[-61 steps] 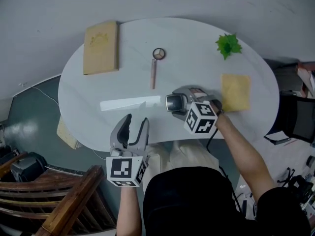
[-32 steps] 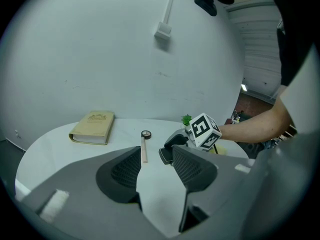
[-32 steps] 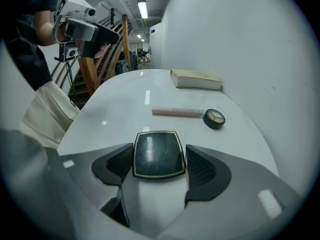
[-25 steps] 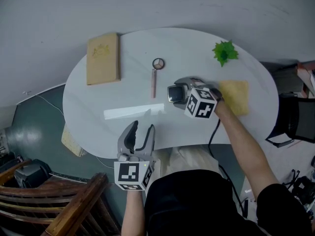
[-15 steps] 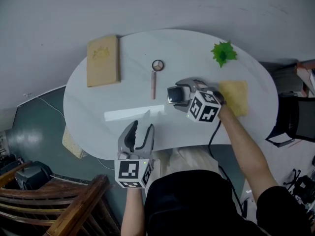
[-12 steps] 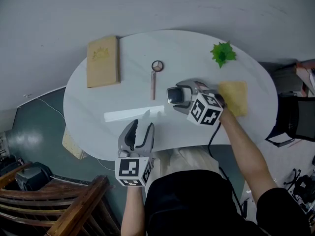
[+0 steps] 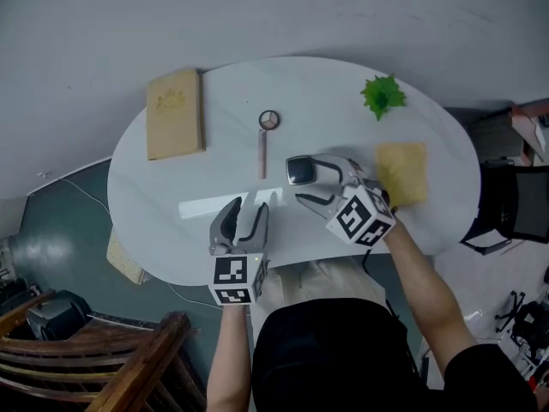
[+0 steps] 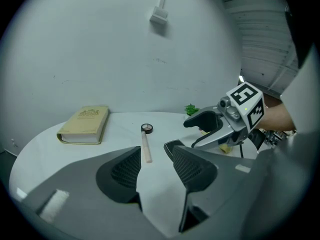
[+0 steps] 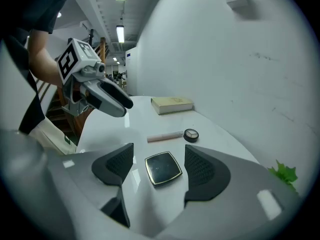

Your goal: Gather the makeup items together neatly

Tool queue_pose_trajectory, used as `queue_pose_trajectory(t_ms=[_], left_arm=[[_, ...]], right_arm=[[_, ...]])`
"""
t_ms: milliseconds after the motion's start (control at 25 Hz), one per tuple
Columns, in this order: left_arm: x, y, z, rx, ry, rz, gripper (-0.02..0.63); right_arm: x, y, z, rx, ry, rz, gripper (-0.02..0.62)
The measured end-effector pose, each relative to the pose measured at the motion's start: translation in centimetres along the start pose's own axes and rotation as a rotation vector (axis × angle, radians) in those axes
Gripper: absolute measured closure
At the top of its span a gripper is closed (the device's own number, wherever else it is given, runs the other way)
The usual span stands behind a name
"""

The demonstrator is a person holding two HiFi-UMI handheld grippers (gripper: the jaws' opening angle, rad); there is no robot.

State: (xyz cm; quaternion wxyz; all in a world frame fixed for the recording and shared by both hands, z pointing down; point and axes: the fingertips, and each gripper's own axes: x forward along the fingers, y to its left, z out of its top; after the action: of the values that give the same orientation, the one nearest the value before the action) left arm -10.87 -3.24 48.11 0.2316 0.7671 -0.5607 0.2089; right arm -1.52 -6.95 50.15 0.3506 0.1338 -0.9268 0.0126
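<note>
Between the spread jaws of the right gripper (image 7: 306, 184), at the centre of the head view, a square black compact (image 9: 163, 168) lies flat on the white table (image 7: 154, 187), touching neither jaw. Just beyond it, up and left, lie a pink tube (image 7: 262, 154) and a small round pot (image 7: 269, 119). Lower left, the left gripper (image 8: 156, 165) hovers with its jaws apart and empty.

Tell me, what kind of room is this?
Probably an office or lab workroom, not a home: a bare white oval table, a black office chair beside it, and long ceiling tube lights running down the room behind.
</note>
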Motion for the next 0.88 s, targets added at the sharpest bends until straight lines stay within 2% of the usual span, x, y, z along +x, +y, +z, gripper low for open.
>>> queue_pose_trajectory(t_ms=[640, 880], left_arm=[[6.5, 0.6, -2.8, 0.011, 0.064, -0.014, 0.419], [8.2, 1.0, -3.6, 0.002, 0.081, 0.019, 0.437]], right_arm=[[-4.5, 1.0, -0.3, 0.145, -0.036, -0.080, 0.267], [-5.4, 1.2, -1.0, 0.227, -0.051, -0.093, 0.267]])
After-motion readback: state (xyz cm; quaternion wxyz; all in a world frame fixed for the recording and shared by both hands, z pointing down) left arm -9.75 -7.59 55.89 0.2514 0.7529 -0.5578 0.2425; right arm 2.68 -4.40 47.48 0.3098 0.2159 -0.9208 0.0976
